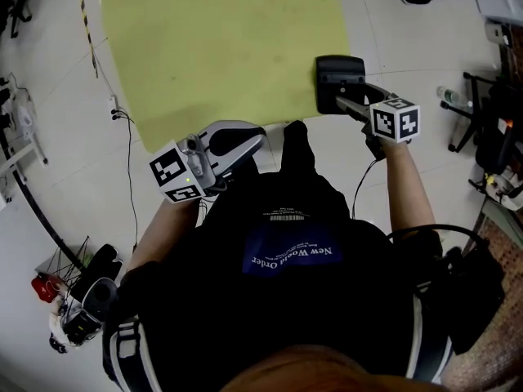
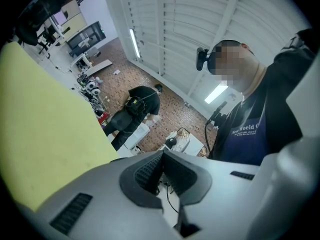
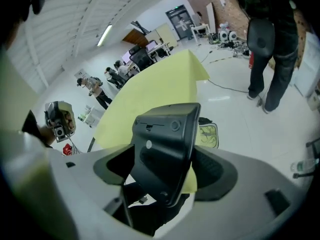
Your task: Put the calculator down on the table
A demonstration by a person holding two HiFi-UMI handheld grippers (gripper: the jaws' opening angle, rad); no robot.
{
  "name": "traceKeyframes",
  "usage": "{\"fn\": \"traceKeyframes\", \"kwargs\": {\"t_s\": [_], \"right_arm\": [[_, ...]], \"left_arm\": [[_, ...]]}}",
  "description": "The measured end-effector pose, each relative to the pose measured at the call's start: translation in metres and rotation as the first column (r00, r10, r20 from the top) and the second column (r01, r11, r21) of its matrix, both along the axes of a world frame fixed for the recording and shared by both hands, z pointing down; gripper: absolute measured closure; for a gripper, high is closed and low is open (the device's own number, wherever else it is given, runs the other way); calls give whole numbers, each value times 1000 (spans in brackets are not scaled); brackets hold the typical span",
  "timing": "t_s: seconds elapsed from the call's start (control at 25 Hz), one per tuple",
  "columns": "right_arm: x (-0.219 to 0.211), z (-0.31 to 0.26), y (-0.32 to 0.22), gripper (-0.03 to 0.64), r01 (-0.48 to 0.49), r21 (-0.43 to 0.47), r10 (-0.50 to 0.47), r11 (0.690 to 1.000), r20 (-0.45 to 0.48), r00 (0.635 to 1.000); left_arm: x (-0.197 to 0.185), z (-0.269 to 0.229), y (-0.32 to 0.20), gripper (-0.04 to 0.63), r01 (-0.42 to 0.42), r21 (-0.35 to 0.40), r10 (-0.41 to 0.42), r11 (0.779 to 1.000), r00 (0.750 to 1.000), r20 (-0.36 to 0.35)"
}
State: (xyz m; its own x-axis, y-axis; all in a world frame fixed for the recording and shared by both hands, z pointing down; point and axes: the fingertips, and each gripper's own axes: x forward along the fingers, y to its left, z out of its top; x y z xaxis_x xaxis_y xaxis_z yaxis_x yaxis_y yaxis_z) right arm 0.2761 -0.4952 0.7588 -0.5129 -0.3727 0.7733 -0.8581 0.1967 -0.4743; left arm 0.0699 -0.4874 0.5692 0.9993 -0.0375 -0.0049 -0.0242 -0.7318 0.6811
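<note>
right tool (image 3: 166, 168) wide around calculator (image 3: 162, 139)

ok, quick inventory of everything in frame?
table: 1, yellow-green, ahead of the person
calculator: 1, black, at the table's near right corner
cable: 1, black, on the floor left of the table
bottle: 1, clear, on the floor at far right
bystander: 1, dark clothes, standing on the floor beside the table
apron: 1, navy, on the person
left gripper: 1, grey, jaws together, nothing between them
right gripper: 1, grey, jaws apart with the calculator between them
</note>
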Motion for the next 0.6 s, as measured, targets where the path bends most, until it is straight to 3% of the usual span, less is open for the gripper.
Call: {"fn": "traceKeyframes", "kwargs": {"t_s": [0.6], "right_arm": [[14,-18,-7,264,-52,-2,52,999,-26,998]], "left_arm": [[-43,-23,-11,589,85,18,-85,996,996,-17]]}}
